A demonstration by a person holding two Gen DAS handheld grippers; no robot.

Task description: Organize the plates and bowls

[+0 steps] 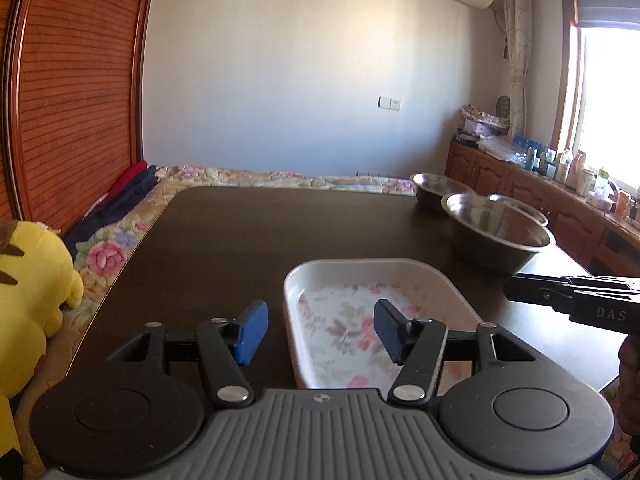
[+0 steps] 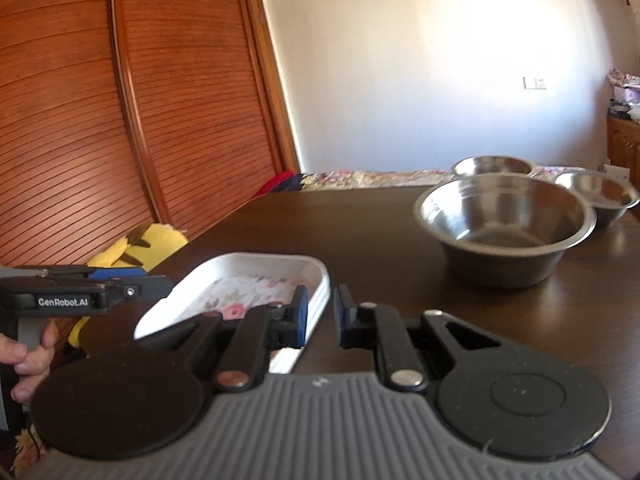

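The left gripper (image 1: 320, 332) has its two blue-padded fingers spread wide apart with nothing between them; its left pad hangs over the bare dark wooden table (image 1: 240, 232), and its right pad hangs above the inside of the white rectangular dish with a floral-printed bottom (image 1: 348, 320), without clear contact. The right gripper (image 2: 320, 316) is parted more narrowly, and the near right wall of that same white dish (image 2: 256, 284) stands in the gap between its pads; whether either pad presses the wall cannot be told, so it reads as straddling the rim, not clamping it. The dish sits flat on the table near its front edge, between the two tools. Seen from the left wrist, the right tool's black body juts in from the right edge, beside the dish. Seen from the right wrist, the left tool's black body enters from the left edge, held by a hand (image 2: 28, 356) curled around its grey handle. Beyond the dish, toward the far right of the table, stand three round stainless steel bowls: a large steel bowl (image 2: 506, 228) nearest, and two smaller steel bowls (image 2: 600, 196) behind it, all upright and well apart from the dish. A yellow plush toy (image 1: 32, 292) lies off the table's left side on a floral bedspread (image 1: 116, 248), against a reddish slatted wooden wardrobe (image 1: 76, 92).
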